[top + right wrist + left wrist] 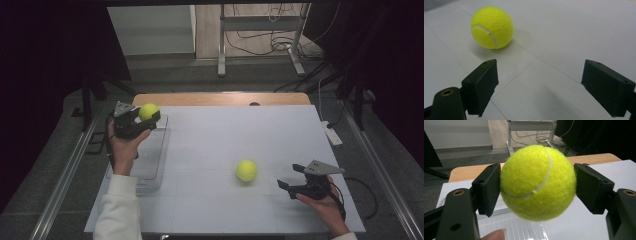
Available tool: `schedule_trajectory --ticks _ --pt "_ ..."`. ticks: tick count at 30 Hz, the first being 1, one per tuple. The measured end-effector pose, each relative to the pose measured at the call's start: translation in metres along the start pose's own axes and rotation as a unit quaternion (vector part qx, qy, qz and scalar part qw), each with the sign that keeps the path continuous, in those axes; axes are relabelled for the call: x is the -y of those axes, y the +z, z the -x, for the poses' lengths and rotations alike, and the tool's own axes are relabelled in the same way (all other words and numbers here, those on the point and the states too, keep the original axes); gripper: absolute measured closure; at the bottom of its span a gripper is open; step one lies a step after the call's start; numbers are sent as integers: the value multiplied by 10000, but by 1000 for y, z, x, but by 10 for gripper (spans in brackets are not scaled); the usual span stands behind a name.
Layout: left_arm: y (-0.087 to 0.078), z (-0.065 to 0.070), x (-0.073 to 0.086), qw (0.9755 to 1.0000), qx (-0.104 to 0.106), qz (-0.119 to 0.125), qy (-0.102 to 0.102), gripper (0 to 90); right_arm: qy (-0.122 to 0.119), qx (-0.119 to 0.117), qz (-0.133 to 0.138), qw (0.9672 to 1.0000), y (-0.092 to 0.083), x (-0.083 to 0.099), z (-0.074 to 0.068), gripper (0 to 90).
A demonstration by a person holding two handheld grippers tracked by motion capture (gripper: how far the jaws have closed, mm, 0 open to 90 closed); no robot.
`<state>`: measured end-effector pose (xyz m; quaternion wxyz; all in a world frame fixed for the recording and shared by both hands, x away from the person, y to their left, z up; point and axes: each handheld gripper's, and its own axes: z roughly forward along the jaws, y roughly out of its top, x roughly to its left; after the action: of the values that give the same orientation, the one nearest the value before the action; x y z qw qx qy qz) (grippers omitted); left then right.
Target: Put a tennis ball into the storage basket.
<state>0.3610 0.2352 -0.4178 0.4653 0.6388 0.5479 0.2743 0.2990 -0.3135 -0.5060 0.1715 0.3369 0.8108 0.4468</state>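
The white rectangular worktop (225, 135) is mostly bare: wide open surface runs from its middle to the far edge and right edge, with a strip of pale wood showing along the far side. A clear plastic rectangular bin (155, 160) sits on the left edge, its long sides running from near to far. A round fuzzy yellow tennis ball with a white seam (149, 110) is held above the far end of that bin, near the far-left corner of the worktop; being round it has no long axis, and in the left gripper view its seam (541, 182) curves from the top down to the lower left. The black two-jaw left gripper (142, 119) is clamped on this ball, pads pressing both its sides, and it points away toward the far edge, the hand raised off the surface with the white sleeve coming up from the near edge. A second fuzzy yellow tennis ball (246, 170) lies on the worktop right of centre, nearer the near edge, free all round. The black two-jaw right gripper (291, 176) sits low by the near-right corner, aimed leftward at that ball, jaws spread wide with nothing between them, a short gap away (492, 27)
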Motion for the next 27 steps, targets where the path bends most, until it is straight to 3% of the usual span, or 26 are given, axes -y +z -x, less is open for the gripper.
schedule_trajectory --ticks 13,27 --pt "0 -9 3 9995 -308 -54 26 264 1 -6 5 10000 0 0 0 141" --pt "2 -22 5 9987 -492 -90 23 263 0 0 -1 10000 0 0 0 143"
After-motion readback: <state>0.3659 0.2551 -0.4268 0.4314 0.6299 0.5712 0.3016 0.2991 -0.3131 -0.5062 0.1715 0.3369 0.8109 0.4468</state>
